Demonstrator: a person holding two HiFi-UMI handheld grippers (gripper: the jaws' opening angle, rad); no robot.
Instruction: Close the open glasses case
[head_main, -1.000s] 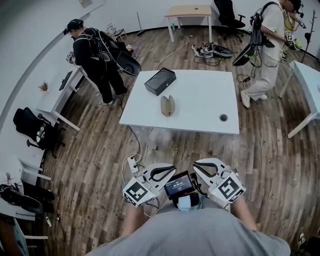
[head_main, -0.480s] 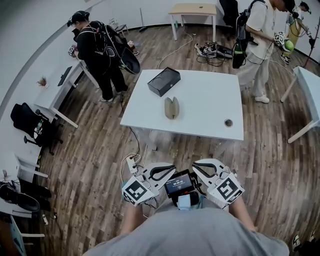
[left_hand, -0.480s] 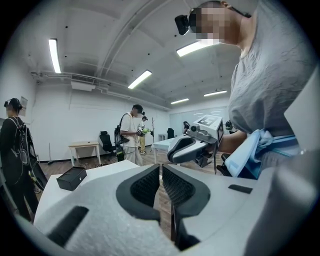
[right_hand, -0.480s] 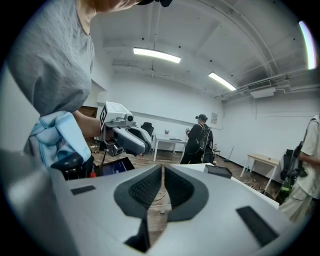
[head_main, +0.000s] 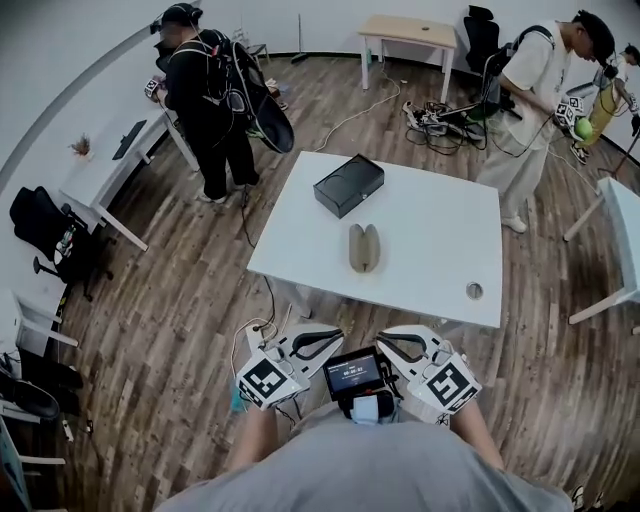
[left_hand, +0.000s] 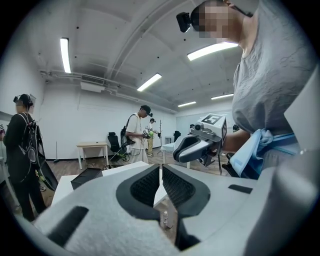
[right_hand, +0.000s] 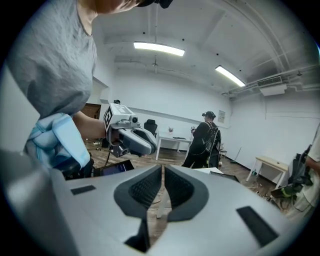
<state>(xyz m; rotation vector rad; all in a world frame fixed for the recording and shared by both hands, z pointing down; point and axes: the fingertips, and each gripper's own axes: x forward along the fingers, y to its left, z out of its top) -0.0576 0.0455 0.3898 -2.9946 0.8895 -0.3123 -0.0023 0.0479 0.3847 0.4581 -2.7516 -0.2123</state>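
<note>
Wood flooring (head_main: 170, 290) surrounds a white counter (head_main: 430, 250) that sits lower and larger in the head view than a second ago, with its near edge now just ahead of the fingers. The open glasses case (head_main: 364, 248) lies flat on that counter, both halves spread side by side. It is ahead of both sets of fingers and still well apart from them, untouched and in line with the gap between the two grippers. A black box (head_main: 348, 185) rests beyond the case, farther from the fingers. The left gripper (head_main: 335, 338) is held close to the body, and its own view shows its fingers pressed together on nothing. The right gripper (head_main: 385, 340) is beside it, its fingers likewise closed and empty. A small lit screen (head_main: 352, 372) sits between the two grippers. A person in black (head_main: 215, 100) stands beyond the counter's far left corner, and a person in a white shirt (head_main: 535, 100) stands off its far right, both shifted in the view since earlier.
</note>
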